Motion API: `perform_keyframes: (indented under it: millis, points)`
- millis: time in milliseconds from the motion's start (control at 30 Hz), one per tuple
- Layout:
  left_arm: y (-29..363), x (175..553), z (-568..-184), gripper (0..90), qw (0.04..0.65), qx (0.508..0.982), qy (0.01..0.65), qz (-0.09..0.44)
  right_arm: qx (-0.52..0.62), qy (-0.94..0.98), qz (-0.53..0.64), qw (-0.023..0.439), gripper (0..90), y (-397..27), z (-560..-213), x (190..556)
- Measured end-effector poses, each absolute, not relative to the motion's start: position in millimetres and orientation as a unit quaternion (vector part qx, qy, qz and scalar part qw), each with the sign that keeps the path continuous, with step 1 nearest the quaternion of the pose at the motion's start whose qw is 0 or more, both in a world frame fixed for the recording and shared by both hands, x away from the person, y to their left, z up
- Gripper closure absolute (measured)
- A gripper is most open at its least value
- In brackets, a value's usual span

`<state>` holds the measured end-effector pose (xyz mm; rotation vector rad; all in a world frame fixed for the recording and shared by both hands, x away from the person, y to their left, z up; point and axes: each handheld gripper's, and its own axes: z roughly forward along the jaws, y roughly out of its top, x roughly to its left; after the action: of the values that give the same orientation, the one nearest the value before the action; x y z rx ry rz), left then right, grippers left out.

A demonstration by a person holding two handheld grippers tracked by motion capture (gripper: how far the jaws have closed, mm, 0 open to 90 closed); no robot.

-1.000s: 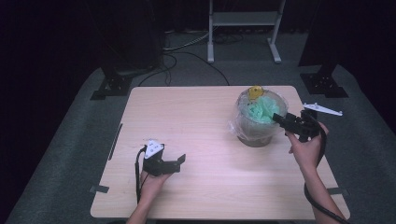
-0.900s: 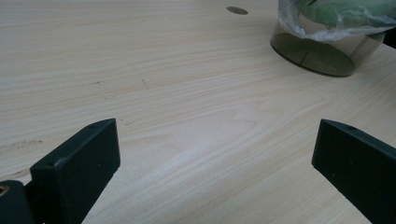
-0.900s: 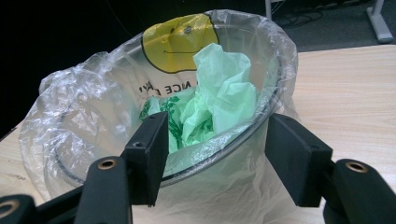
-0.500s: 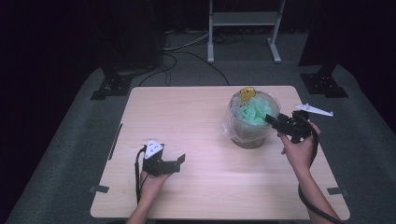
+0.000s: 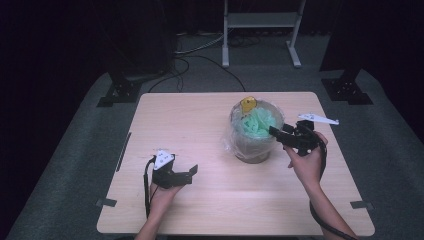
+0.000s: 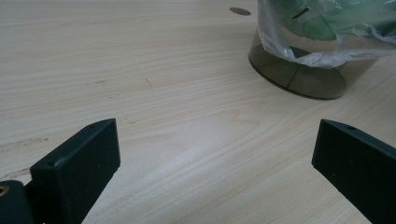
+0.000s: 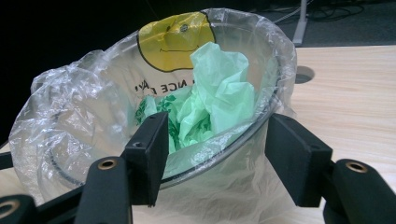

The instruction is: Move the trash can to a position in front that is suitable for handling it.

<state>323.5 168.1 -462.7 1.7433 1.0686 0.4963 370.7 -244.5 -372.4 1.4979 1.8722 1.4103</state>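
High view: one round clear bin (image 5: 253, 145), lined with a transparent plastic bag (image 5: 231, 142), stands on the right half of a pale wooden table (image 5: 200, 125). Crumpled green plastic (image 5: 256, 123) fills its top, and a yellow smiley print (image 5: 247, 104) shows at the far side of the rim. The right gripper (image 5: 278, 134), one of two on the table, is held level at the bin's right side with its jaws spread wide at the rim. In the right gripper view one jaw sits inside the lined rim and the other outside it, the bag's edge (image 7: 243, 135) and the rim between them; whether the pads touch the plastic is hard to make out. The left gripper (image 5: 192, 172) rests on the table well to the left of the bin and nearer the person, jaws wide apart and holding nothing, pointing toward the bin. In the left gripper view the bin's base (image 6: 299, 77) is seen beyond bare wood, its top cut off by the frame. Behind the bin, past the table's far edge, stand a metal frame (image 5: 260, 30), loose cables (image 5: 200, 55) and two black stand feet (image 5: 120, 92) on grey floor; the background beyond is too dark to read.
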Motion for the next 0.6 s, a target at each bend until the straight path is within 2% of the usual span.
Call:
perform_keyframes:
  millis: [600]
  points:
    - [167.4, 323.3, -463.0, 0.0, 0.5, 0.719, 0.439, 0.202, 0.51, 0.678, 0.51, 0.146, 39.7, -188.3, -373.0, 374.3]
